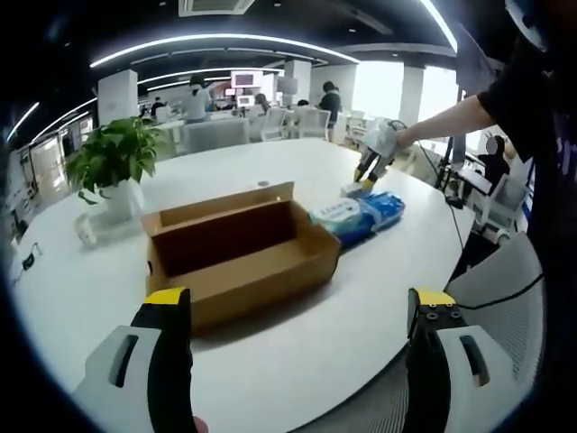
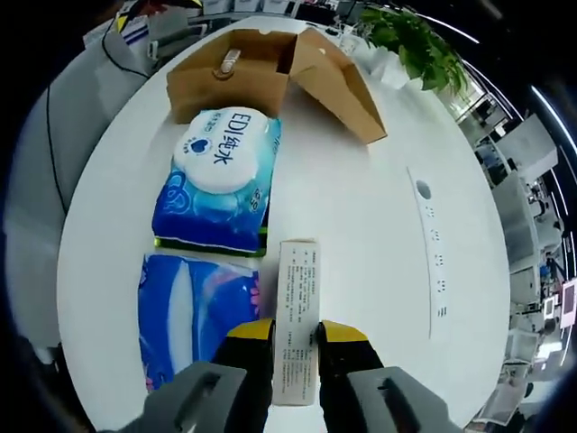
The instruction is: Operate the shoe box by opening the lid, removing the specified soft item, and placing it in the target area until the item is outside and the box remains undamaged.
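My right tool (image 2: 296, 347) pinched the flat white printed packet (image 2: 297, 311) onto the desk (image 2: 388, 234). My left tool (image 1: 297, 311) hung wide open and empty, clear of the open brown cardboard shoe box (image 1: 239, 253)

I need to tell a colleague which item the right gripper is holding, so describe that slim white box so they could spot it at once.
On the round white table, beyond the open cardboard shoe box, lie two blue wipe packs. Beside the nearer pack, between the right gripper jaws, lies the slim white box. Unlike its soft blue neighbours, it is rigid, narrow and covered in small print.
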Available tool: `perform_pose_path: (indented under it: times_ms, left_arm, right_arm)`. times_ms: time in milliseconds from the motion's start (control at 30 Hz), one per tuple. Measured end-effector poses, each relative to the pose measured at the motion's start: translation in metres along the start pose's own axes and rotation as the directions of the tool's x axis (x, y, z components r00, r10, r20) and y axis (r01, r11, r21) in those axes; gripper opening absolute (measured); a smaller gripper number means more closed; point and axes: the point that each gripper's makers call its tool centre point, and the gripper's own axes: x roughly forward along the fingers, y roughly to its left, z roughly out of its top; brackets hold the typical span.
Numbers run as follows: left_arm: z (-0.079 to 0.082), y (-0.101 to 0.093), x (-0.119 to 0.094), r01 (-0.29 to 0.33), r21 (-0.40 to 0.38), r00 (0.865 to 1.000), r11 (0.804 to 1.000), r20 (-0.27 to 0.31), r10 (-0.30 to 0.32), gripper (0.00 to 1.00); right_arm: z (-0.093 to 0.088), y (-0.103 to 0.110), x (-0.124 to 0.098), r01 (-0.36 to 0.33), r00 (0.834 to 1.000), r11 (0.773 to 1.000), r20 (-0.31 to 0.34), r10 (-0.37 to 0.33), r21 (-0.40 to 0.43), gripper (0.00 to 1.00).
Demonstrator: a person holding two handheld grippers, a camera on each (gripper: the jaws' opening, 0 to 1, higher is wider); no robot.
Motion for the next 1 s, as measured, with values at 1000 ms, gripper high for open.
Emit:
perform_pose_path:
  times_ms: [1000]
  left_arm:
    - [-0.0030, 0.0016, -0.0043, -0.009, -0.006, 1.000, 1.000, -0.005, 0.009, 0.99]
  right_arm:
    - [-0.0105, -0.0071, 0.0012, 0.010, 0.999, 1.000, -0.040, -0.010, -0.015, 0.19]
